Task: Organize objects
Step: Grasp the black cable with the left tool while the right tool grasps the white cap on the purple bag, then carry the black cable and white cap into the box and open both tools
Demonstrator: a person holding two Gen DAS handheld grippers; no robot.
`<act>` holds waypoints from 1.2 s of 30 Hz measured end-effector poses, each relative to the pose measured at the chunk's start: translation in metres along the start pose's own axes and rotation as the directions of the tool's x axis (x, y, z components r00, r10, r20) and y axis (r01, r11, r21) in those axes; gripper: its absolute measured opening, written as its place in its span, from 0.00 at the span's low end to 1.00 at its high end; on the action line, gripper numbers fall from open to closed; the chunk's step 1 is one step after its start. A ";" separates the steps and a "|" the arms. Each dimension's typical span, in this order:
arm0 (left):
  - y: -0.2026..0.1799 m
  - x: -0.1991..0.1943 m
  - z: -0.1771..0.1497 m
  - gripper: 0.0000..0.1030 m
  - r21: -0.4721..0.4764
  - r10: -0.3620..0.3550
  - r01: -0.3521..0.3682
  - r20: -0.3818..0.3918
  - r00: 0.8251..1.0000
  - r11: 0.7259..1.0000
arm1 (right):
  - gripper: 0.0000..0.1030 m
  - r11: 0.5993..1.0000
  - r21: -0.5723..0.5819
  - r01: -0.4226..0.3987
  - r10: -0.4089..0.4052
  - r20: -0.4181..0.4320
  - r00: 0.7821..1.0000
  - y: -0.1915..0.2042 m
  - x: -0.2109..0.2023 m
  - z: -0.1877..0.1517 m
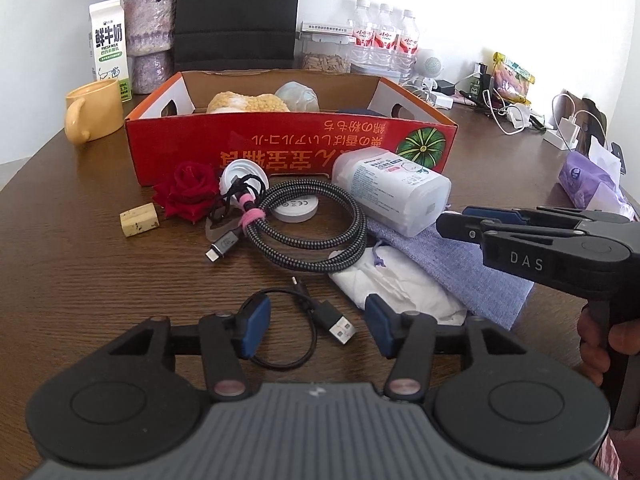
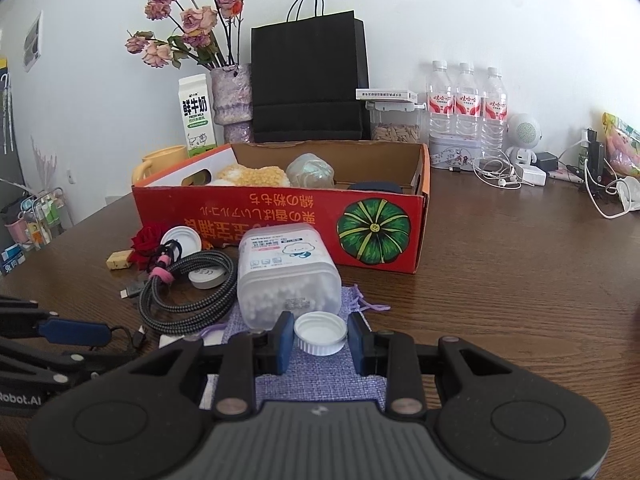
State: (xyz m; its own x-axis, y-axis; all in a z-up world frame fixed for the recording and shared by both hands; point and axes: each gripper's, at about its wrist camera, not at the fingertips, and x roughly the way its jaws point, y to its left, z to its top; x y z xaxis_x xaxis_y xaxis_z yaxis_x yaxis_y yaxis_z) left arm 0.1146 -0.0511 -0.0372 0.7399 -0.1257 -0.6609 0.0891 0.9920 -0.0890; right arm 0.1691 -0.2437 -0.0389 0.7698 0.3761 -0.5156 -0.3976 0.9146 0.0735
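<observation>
Left wrist view
- Left claw (image 1: 316,330): spread, nothing pinched; the thin black USB cable (image 1: 316,316) lies loose on the surface (image 1: 80,264) between and just ahead of its fingers.
- USB cable: plug end points toward the lower right, the rest curls in a loop to the left.
- Braided cable (image 1: 316,224): coiled, bound with a pink strap, long axis roughly left to right, in front of the red box (image 1: 292,148).
- Swab jar (image 1: 394,196): on its side, long axis running from the box toward the right claw (image 1: 452,222).

Right wrist view
- Right claw (image 2: 320,340): narrowed around a white cap (image 2: 320,334), open side up; whether the pads actually press it I cannot tell.
- Cap's place: over the purple cloth (image 2: 312,376), just before the swab jar (image 2: 288,276).
- Swab jar: its base faces the camera.
</observation>
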 end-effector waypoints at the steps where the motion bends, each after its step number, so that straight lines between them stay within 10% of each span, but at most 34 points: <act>1: -0.001 0.002 0.000 0.53 -0.003 0.003 -0.003 -0.007 1.000 1.000 | 0.27 1.000 -0.001 -0.001 0.001 0.002 1.000 0.000 -0.001 0.000; 12: 0.003 0.002 -0.004 0.18 0.040 0.015 -0.015 0.005 1.000 0.999 | 0.27 1.000 -0.011 0.010 -0.010 0.018 1.000 0.003 -0.003 -0.001; 36: 0.011 -0.016 -0.008 0.15 0.075 0.031 -0.036 0.069 0.997 0.997 | 0.27 1.000 -0.009 0.006 -0.006 0.042 0.999 0.004 -0.012 0.002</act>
State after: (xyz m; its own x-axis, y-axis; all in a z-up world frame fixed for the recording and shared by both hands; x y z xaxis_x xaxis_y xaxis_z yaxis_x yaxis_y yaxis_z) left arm 0.0987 -0.0381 -0.0340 0.7865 -0.0943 -0.6103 0.1122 0.9936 -0.0088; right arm 0.1588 -0.2441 -0.0307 0.7925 0.3770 -0.4794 -0.3974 0.9155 0.0630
